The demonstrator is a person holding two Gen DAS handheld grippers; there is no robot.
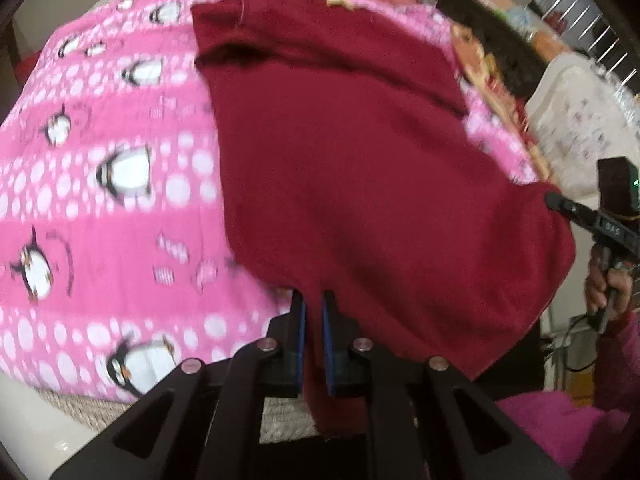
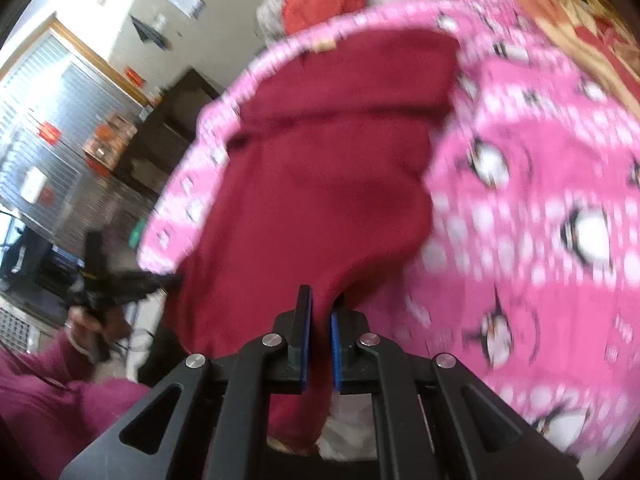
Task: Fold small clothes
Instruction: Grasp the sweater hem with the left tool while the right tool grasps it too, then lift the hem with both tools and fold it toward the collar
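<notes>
A dark red garment (image 1: 360, 168) lies spread over a pink penguin-print blanket (image 1: 100, 200). My left gripper (image 1: 313, 300) is shut on the garment's near edge, cloth pinched between its blue pads. My right gripper (image 2: 320, 300) is shut on another near corner of the same garment (image 2: 320, 160), cloth hanging down between its pads. In the left wrist view the right gripper (image 1: 560, 204) grips the garment's right corner. In the right wrist view the left gripper (image 2: 160, 280) shows at the garment's left edge. The near edge is lifted off the blanket (image 2: 540, 200).
Red and white pillows (image 2: 324, 0) lie at the blanket's far end. A patterned orange bedspread (image 2: 580, 20) lies beyond the blanket. A dark cabinet (image 2: 168, 128) and a window with blinds (image 2: 48, 120) stand beside the bed. White bags (image 1: 580, 120) sit at the right.
</notes>
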